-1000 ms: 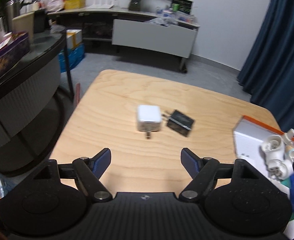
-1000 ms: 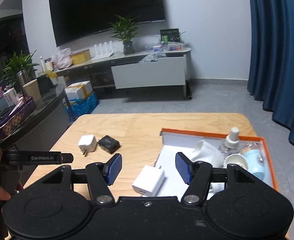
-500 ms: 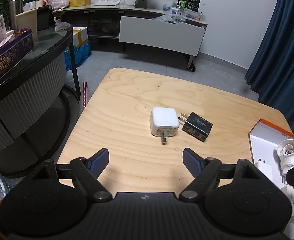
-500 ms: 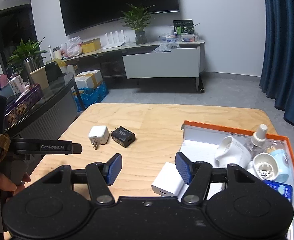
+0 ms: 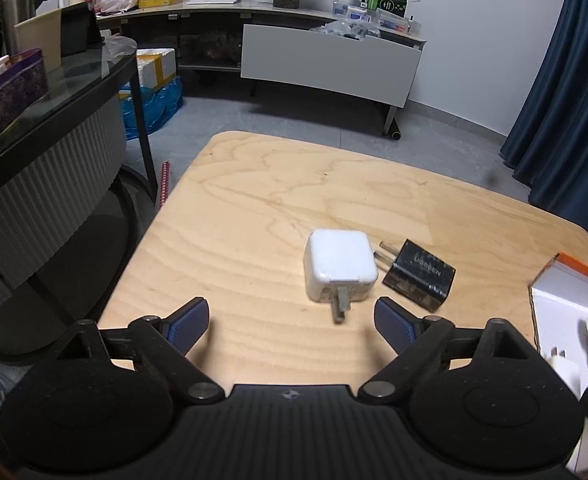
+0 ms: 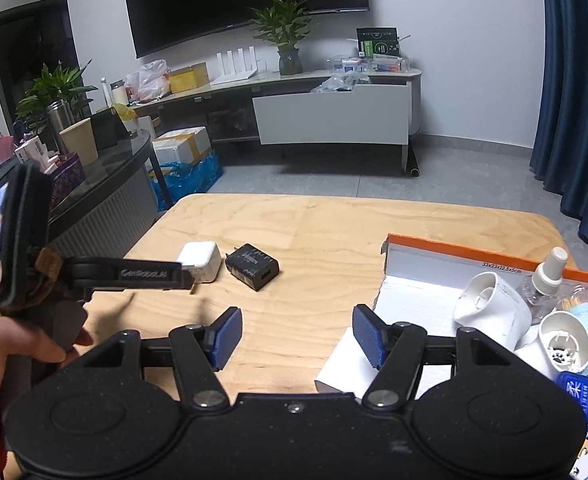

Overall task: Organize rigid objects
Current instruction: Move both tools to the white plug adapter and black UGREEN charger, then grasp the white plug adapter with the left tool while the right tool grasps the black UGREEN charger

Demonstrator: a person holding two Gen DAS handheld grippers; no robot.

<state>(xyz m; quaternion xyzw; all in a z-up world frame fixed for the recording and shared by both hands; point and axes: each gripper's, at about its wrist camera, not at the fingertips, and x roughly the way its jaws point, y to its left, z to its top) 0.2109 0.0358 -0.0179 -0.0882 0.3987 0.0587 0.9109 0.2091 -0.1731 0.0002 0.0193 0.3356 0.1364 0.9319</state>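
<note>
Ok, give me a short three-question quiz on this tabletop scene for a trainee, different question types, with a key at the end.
1. True or false: the left gripper is shut on the white charger.
2. Multiple choice: the black charger lies (A) inside the orange-edged box, (B) on the wooden table beside the white charger, (C) between the right gripper's fingers.
3. Fill in: the white charger's prongs point ____ the left gripper.

Key:
1. False; its jaws are open, and the charger lies just ahead of them.
2. B.
3. Toward.
</note>
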